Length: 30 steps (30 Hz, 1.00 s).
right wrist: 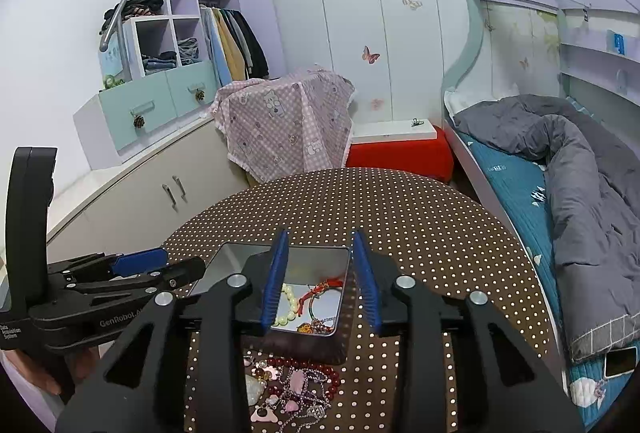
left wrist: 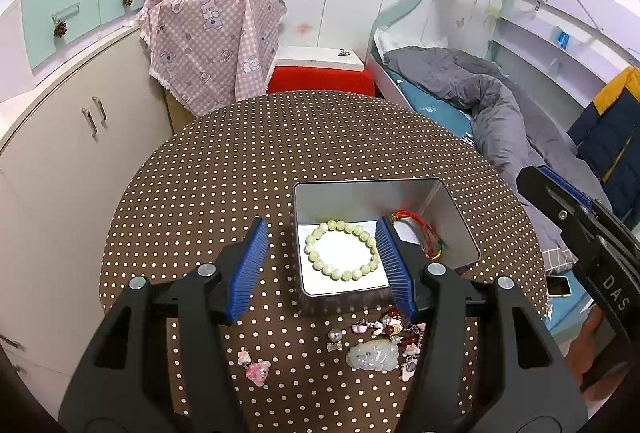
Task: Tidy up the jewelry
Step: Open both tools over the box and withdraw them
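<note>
Left gripper (left wrist: 322, 265): jaws spread wide, empty, hovering above the tin's near-left edge.
Pink charm (left wrist: 256, 369): lies alone on the cloth (left wrist: 224, 169), left of the main pile, not yet put away.
Tin (left wrist: 460, 221): one open metal box on the table; holds one pale green bead bracelet (left wrist: 342, 251) flat on the floor and red cord pieces (left wrist: 420, 233) at the right wall, count unclear.
Pile (left wrist: 380, 341): jade pendant (left wrist: 372, 355), red bead strand, chains and small charms, tangled just before the tin; too knotted to count.
Right gripper (right wrist: 320, 283): jaws apart, empty, above the tin.
Progress: judged under half done; the pile and the lone charm remain.
</note>
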Available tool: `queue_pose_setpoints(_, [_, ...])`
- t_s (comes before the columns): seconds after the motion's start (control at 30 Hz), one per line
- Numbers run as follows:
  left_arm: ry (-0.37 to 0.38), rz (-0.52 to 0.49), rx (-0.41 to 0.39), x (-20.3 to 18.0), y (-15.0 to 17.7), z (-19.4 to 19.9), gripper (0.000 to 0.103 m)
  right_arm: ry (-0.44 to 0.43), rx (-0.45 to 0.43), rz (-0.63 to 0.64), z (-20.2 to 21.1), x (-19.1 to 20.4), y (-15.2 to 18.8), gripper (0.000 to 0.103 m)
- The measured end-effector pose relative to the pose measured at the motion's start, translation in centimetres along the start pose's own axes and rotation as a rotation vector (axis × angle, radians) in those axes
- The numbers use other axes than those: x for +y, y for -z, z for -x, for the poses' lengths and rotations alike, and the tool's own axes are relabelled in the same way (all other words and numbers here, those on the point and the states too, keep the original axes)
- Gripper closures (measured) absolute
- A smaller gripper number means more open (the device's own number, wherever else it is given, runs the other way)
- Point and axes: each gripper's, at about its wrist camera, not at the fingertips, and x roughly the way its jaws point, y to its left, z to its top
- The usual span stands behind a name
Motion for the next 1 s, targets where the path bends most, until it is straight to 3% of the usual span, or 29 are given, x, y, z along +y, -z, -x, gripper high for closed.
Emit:
queue_pose_setpoints(0.4, [-0.009,0.006,0.009,0.4,0.2,0.5,0.047,0.014,0.013,0.001,0.4,0.0,0.4,0.058])
queue_pose_setpoints(0.57, [-0.015,0.009,0.014,0.7,0.6,1.0,0.047,0.02,0.022,0.006,0.6,0.1,0.8,0.047])
queue_pose_setpoints(0.7, [-0.03,0.023,0.019,1.4,1.0,1.3,0.046,0.036,0.029,0.004,0.8,0.3,1.0,0.031])
queue_pose_setpoints(0.83, [-0.051,0.042,0.012,2.3,1.6,2.1,0.04,0.053,0.036,-0.007,1.1,0.3,1.2,0.018])
queue_pose_setpoints(1.0, [-0.083,0.083,0.011,4.0,2.5,3.0,0.034,0.042,0.052,-0.02,1.4,0.5,1.6,0.01])
